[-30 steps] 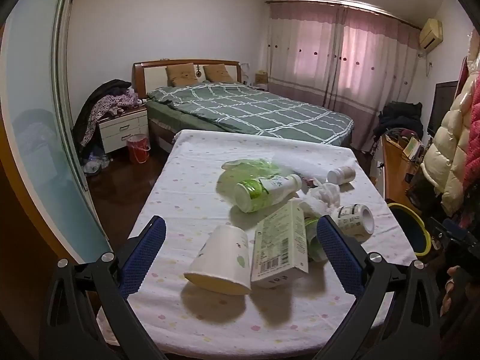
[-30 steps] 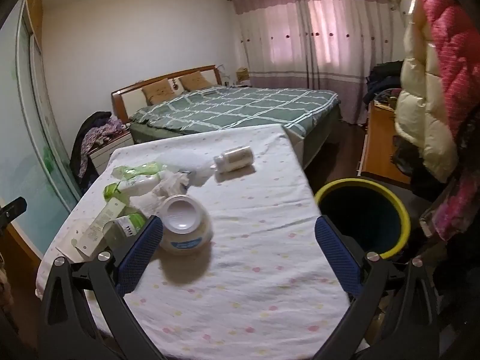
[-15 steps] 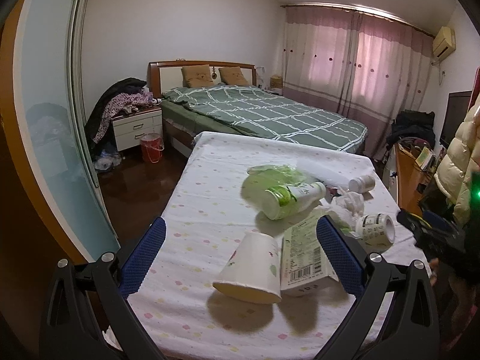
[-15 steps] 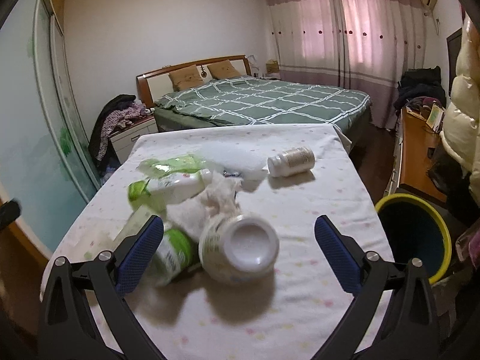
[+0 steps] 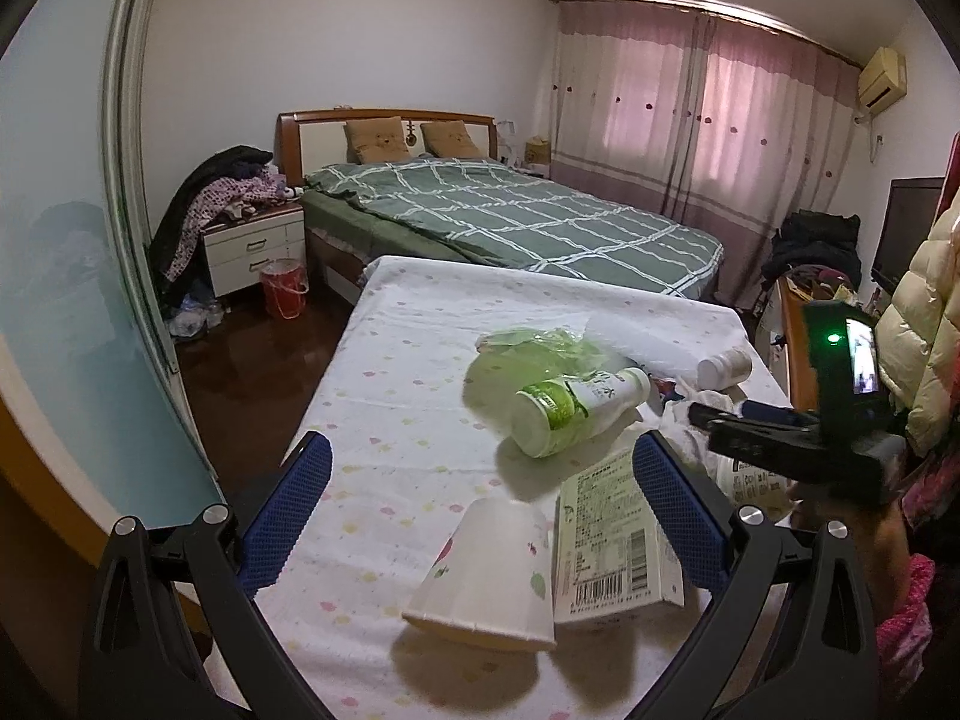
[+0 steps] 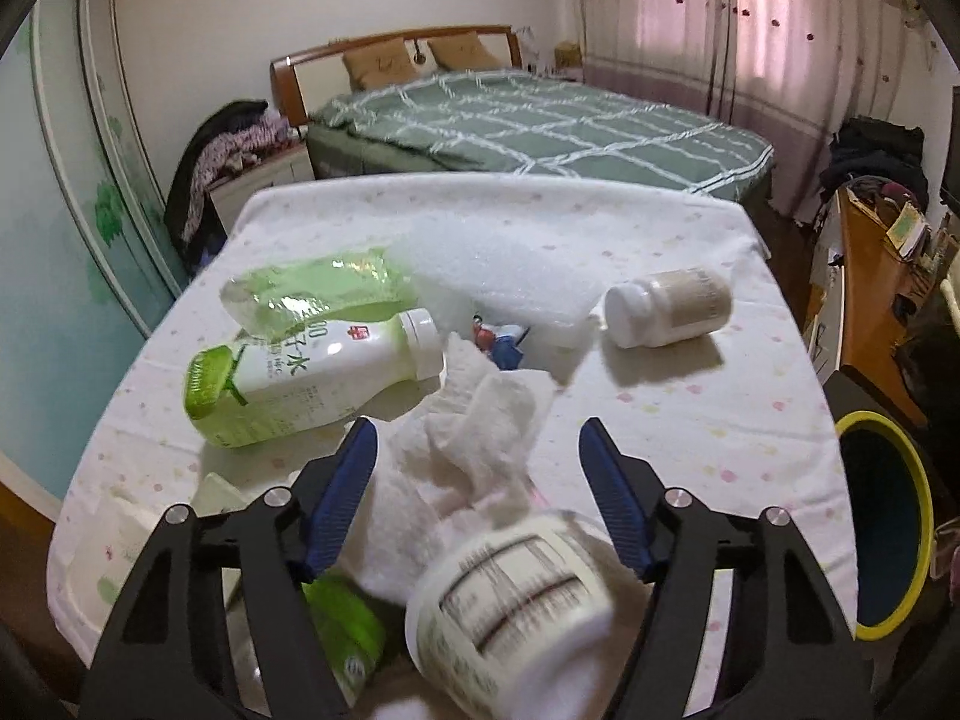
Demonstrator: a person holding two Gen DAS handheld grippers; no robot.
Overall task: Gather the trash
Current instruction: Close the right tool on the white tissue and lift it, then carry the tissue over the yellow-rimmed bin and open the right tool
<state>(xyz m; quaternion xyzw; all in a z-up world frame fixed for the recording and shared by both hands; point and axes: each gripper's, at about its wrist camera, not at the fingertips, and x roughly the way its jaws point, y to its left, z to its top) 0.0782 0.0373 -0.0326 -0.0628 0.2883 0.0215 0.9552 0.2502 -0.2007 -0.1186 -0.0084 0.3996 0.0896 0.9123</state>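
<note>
The trash lies in a heap on the counter (image 6: 690, 228), which is draped in a spotted white cloth; taking the green-and-white drink bottle (image 6: 312, 378) as landmark, it lies on its side with a crumpled green plastic bag (image 6: 318, 294) just behind it and a wad of white tissue (image 6: 480, 420) touching its cap end; a white pill bottle (image 6: 666, 307) lies on its side well to the right of it; a round white tub (image 6: 516, 606), blurred, sits nearest the camera, seemingly low between the fingers of the right gripper (image 6: 477, 480), whose jaws stand apart around the tissue; one yellow-rimmed bin (image 6: 900, 492) stands right of the counter. In the left view, one paper cup (image 5: 486, 582) lies tipped beside one flat carton (image 5: 606, 540), both nearer than the drink bottle and between the spread fingers of the left gripper (image 5: 480, 516), which holds nothing.
</note>
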